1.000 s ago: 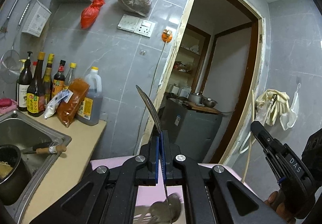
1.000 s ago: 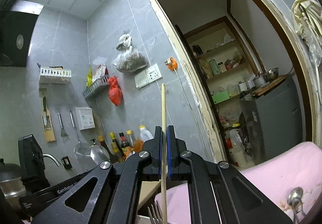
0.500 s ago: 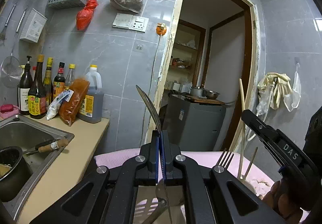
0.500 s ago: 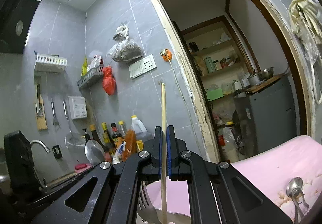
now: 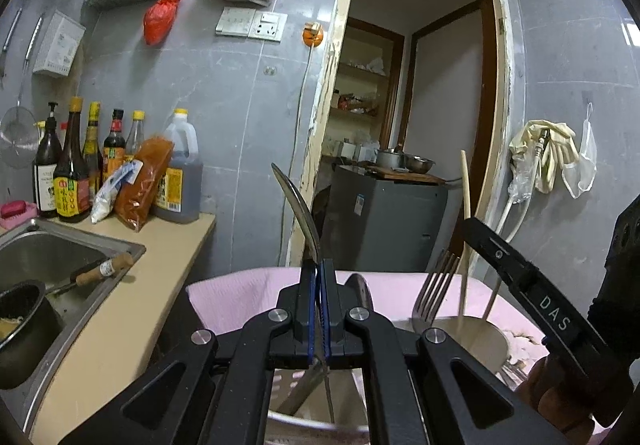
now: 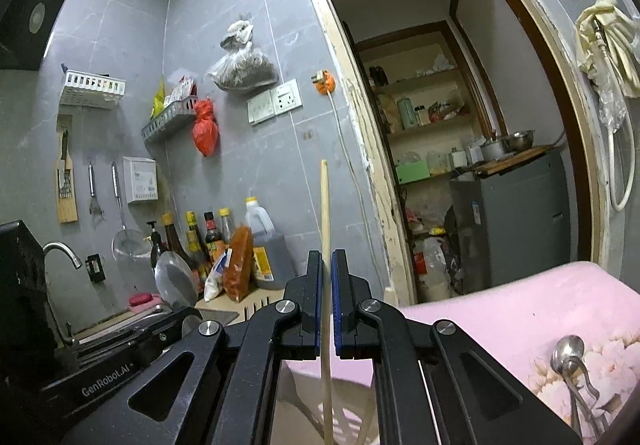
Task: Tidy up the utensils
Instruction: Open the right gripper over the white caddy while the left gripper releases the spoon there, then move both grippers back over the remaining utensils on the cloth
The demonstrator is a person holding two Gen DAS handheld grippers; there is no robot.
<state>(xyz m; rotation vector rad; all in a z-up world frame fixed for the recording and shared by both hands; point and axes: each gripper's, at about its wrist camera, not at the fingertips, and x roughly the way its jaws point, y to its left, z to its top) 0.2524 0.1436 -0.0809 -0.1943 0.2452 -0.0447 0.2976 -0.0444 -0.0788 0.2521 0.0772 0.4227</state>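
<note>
My left gripper (image 5: pixel 319 309) is shut on a metal spoon (image 5: pixel 298 213), held upright with its bowl up. Its handle runs down into a white holder (image 5: pixel 476 341) on the pink cloth (image 5: pixel 240 293), where a fork (image 5: pixel 434 293) and chopsticks stand. My right gripper (image 6: pixel 327 305) stands around a wooden chopstick (image 6: pixel 325 213) that points straight up. Its jaws show a small gap on both sides of the stick. The right gripper also shows at the right of the left wrist view (image 5: pixel 520 277).
A steel sink (image 5: pixel 56 257) with a pot and a wooden-handled tool lies to the left, with sauce bottles (image 5: pixel 72 169) on the counter behind. Metal spoons (image 6: pixel 572 365) lie on the pink cloth at right. A doorway with a grey cabinet (image 5: pixel 384 221) is ahead.
Both grippers have lowered toward the white holder; the fork and holder have come into the left view. The right jaws have parted slightly around the chopstick.
</note>
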